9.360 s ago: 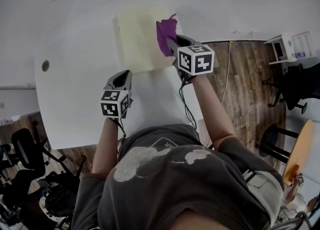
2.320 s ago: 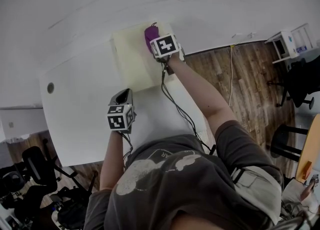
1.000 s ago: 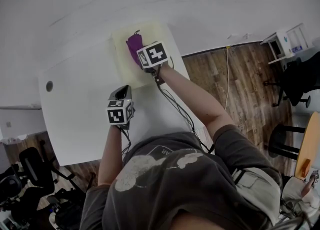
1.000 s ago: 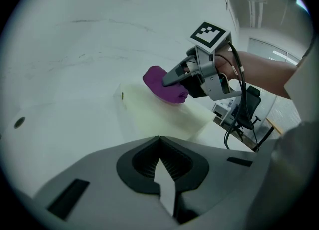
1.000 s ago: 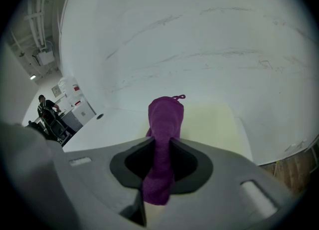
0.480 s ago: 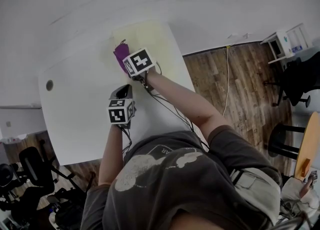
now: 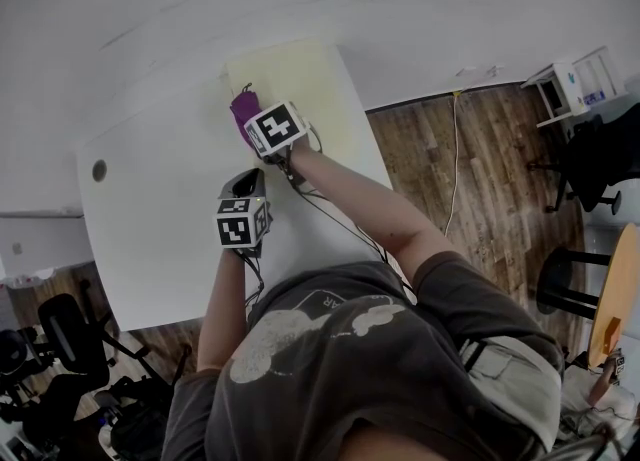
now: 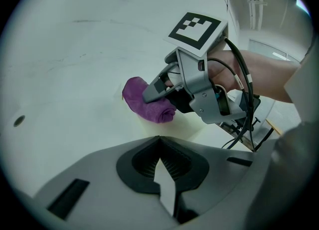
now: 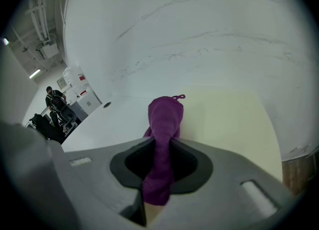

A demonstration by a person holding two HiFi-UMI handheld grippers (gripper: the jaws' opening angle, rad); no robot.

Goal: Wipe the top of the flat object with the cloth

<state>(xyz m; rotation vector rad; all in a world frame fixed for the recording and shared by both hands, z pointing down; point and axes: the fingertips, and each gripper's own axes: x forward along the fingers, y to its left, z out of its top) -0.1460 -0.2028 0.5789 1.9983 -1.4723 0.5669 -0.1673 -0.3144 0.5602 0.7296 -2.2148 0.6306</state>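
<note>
right claw (image 7: 255,124) pinches the purple cloth (image 9: 165,116) at the yellow board's (image 9: 229,124) 9 o'clock edge; left claw (image 8: 159,146), jaws together and empty, sits at the cloth's 6 o'clock.

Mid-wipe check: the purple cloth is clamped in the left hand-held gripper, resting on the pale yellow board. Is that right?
No. The purple cloth is clamped in the right hand-held gripper, not the left; the right gripper view shows it running between those jaws onto the pale yellow board. The left hand-held gripper is shut on nothing.
</note>
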